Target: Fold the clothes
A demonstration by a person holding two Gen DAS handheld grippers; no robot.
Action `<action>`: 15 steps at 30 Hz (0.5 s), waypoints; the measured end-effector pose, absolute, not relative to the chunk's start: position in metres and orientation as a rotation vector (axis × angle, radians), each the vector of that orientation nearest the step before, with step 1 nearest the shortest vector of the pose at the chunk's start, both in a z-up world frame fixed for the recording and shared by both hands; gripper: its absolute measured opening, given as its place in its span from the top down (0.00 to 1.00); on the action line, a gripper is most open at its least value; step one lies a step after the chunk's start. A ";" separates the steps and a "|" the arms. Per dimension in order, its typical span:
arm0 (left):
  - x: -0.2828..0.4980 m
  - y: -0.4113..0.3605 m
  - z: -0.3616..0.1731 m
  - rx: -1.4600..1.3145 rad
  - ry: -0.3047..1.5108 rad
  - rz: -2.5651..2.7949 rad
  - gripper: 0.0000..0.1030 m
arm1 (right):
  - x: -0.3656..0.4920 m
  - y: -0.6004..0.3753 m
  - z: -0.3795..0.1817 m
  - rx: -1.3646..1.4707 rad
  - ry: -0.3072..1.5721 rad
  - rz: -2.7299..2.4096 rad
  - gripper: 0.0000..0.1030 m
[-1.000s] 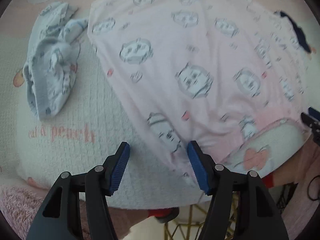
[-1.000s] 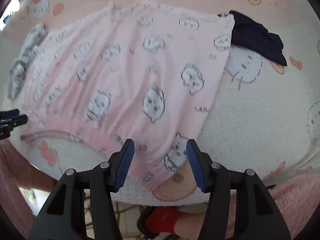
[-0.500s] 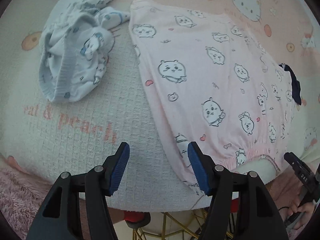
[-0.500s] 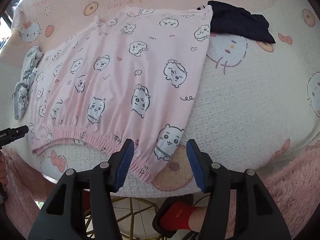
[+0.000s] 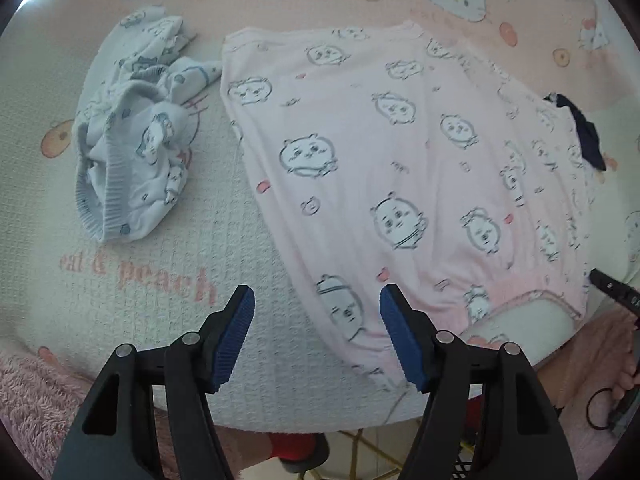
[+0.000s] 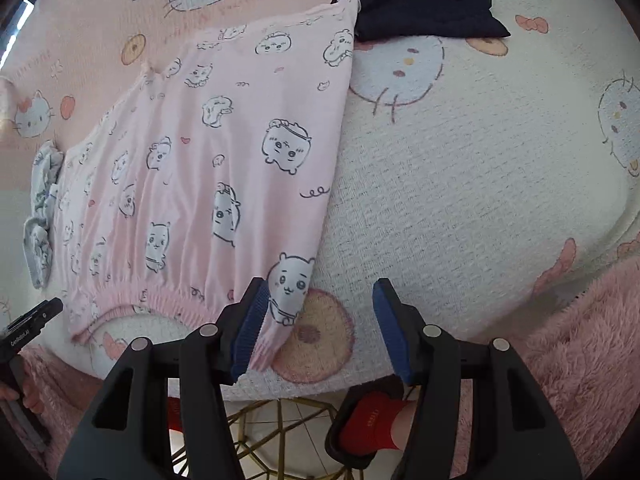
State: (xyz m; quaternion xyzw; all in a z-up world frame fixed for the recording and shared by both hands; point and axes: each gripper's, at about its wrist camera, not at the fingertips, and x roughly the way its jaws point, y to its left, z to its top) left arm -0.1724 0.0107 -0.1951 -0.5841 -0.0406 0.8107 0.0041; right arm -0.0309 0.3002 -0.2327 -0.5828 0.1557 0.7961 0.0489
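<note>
Pale pink trousers (image 5: 380, 160) printed with cartoon animals lie spread flat on the blanket, elastic waistband toward me. My left gripper (image 5: 316, 294) hovers above their near left corner. Its jaws are opening, and the cloth lies below them with no pad pressing on it. In the right wrist view the same trousers (image 6: 200, 160) fill the left half. My right gripper (image 6: 320, 286) stands open above their near right corner, which lies under its left finger (image 6: 250, 320). Nothing is held.
A crumpled light blue garment (image 5: 132, 140) lies left of the trousers, and a dark navy garment (image 6: 424, 8) lies at their far right corner. The cartoon-print blanket (image 6: 480, 180) covers the surface, whose near edge drops to a gold wire frame (image 6: 272, 432) and a red-socked foot (image 6: 372, 420).
Both grippers have drawn back and up from the trousers, so more of the blanket shows. The right gripper shifted right off the corner. The left jaws stand slightly wider.
</note>
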 end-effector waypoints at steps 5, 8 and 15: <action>-0.164 -0.007 -0.213 -1.945 0.036 2.462 0.34 | -0.028 0.271 -0.241 -1.906 0.270 2.384 0.44; -0.165 -0.004 -0.217 -1.991 0.120 2.468 0.34 | -0.024 0.262 -0.238 -1.928 0.200 2.373 0.44; -0.161 -0.054 -0.203 -2.036 -0.016 2.534 0.30 | -0.010 0.264 -0.209 -1.788 0.279 2.426 0.44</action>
